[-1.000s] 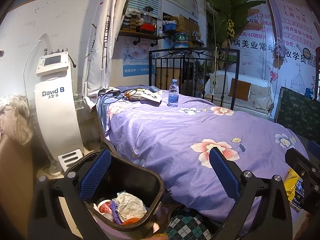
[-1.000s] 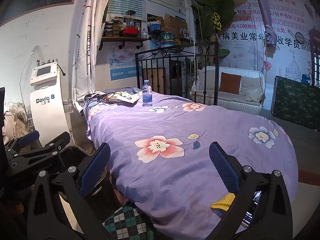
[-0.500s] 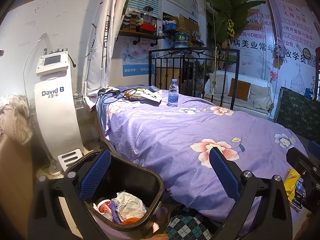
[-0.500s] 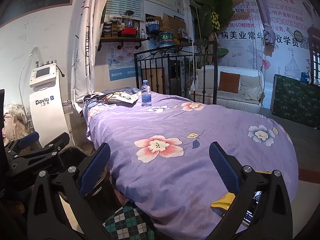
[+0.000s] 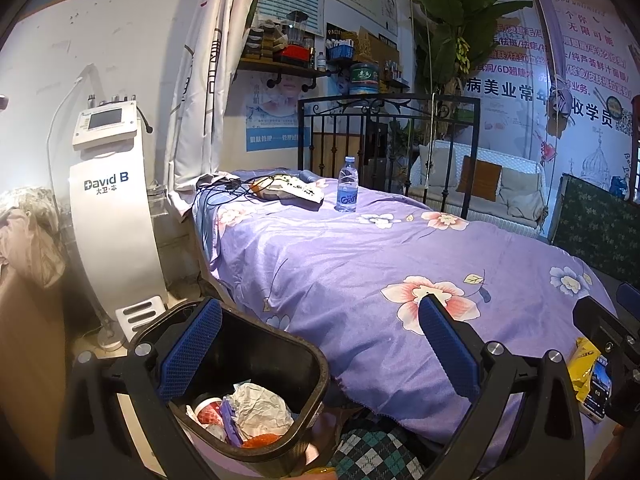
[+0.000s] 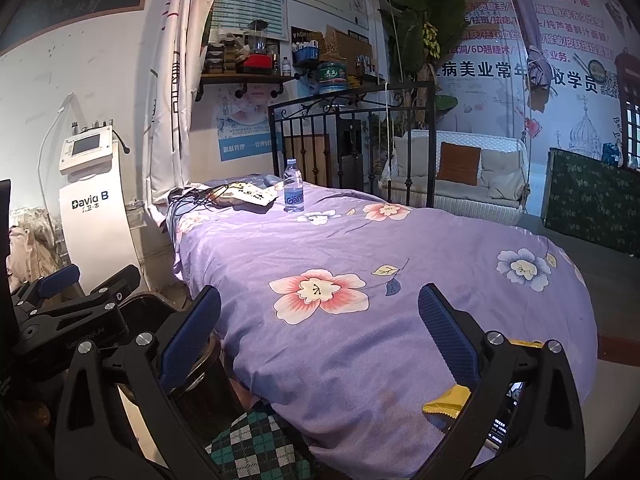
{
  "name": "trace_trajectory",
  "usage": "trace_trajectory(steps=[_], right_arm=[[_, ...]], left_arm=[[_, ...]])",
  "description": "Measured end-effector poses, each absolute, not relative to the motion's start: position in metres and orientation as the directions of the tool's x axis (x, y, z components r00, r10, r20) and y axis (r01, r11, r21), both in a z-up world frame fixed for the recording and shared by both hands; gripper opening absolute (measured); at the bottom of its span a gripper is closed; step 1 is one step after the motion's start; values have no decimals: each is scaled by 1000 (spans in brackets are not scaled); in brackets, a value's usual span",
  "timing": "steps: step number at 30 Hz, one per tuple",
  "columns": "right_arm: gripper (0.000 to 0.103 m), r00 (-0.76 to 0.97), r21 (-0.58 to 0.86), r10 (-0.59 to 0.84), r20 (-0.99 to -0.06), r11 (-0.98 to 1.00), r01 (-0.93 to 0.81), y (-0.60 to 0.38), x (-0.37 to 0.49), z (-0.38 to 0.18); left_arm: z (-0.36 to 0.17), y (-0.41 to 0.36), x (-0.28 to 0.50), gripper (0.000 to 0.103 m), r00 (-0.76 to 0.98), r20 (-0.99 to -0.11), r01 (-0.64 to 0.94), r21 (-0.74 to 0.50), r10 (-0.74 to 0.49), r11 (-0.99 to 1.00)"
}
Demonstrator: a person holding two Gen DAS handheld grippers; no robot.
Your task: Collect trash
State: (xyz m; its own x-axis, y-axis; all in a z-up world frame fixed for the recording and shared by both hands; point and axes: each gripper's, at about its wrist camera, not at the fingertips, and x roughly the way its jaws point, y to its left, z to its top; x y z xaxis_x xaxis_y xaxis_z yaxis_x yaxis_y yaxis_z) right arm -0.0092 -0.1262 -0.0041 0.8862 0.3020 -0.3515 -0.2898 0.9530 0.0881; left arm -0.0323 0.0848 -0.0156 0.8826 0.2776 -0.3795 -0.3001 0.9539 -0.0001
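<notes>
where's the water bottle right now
The water bottle stands upright at the far end of the purple bed, right of the printed bag.

the room is bright with soft light and a purple tint. the pictures bend round at the edges, with dark corners. the far wall looks a bit hazy.

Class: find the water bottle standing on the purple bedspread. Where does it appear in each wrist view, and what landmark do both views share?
Left wrist: water bottle, upper centre, far end of the bed.
Right wrist: water bottle, left of centre, upper half.
Shared landmark: black iron headboard behind it.
</notes>
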Motion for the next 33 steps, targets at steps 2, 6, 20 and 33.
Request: trace_trajectory(steps=[2, 6, 20, 33], right_arm=[[97, 885, 88, 303, -354, 953, -291, -125, -9, -4], [97, 884, 88, 304, -355, 952, -292, -125, -9, -3], [97, 883, 88, 305, -358, 952, -293, -123, -9, -2], [97, 875, 95, 311, -370, 950, -297, -119, -6, -5]], left_arm=[[-16, 84, -32, 97, 882, -381, -299, 0, 276, 954], [-16, 84, -31, 97, 882, -380, -300, 0, 277, 954], [-18, 84, -30, 97, 881, -381, -303, 0, 280, 953], [-23, 87, -29, 97, 876, -400, -298, -8, 270, 955]])
